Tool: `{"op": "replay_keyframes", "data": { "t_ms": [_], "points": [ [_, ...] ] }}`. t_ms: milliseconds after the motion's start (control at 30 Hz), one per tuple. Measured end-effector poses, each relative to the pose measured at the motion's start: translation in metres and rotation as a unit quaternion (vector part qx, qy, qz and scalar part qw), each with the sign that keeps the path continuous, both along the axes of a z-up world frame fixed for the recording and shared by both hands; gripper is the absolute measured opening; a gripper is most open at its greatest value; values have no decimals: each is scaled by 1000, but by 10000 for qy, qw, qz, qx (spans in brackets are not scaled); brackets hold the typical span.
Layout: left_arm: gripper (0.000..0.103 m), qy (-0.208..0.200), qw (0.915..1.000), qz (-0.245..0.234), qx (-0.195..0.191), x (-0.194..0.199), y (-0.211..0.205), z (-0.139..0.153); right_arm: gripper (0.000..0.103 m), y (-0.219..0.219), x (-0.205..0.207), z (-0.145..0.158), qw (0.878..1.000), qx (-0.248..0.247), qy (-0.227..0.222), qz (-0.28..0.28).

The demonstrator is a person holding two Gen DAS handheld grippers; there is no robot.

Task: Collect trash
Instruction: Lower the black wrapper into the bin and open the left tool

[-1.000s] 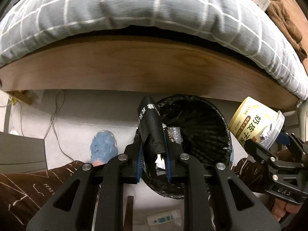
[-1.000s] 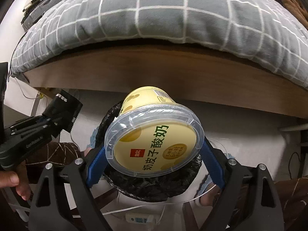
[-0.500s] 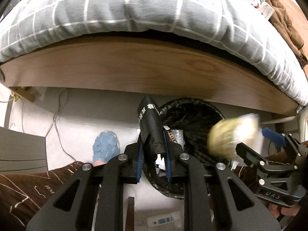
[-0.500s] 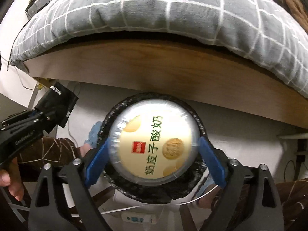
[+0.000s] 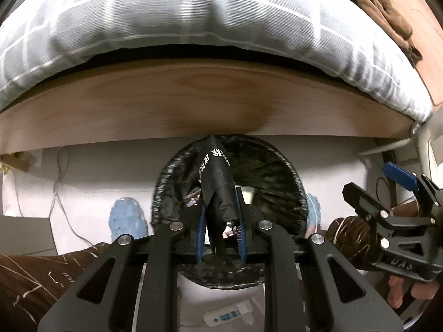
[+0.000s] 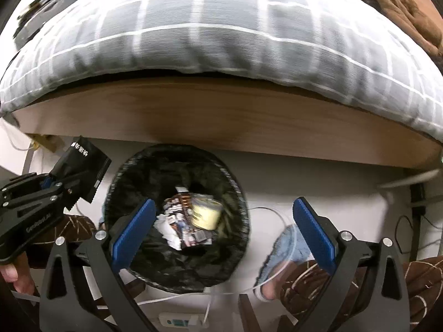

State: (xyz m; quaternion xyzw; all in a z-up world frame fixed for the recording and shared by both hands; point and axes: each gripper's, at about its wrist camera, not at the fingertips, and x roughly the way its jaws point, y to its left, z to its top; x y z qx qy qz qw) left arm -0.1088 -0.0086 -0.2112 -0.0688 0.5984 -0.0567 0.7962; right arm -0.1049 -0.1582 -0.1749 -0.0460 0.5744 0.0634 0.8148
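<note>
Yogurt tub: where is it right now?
In the right wrist view the yogurt tub lies inside the bin, right of the crumpled wrappers, between the open fingers of the right hand-held gripper above it.

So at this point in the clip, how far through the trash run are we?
Done: the yellow tub lies in the bin among paper scraps, and the right gripper is open with nothing between its fingers. In hand: the left gripper is shut on a black packet, held over the bin's mouth. Left: letting that packet go. Whether more trash waits elsewhere can't be told from these views.
</note>
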Motion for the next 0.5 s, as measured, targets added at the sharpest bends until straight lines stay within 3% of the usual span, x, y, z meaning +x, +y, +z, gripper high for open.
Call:
{"op": "replay_keyframes", "data": {
  "t_ms": [367, 500],
  "points": [
    [18, 40, 9996, -282, -1, 7, -48, -3, 95, -40, -4, 7, 9991, -77, -56, -407],
    [23, 12, 9996, -285, 81, 7, -51, -7, 95, -51, -3, 6, 9984, -24, -45, -555]
  ]
}}
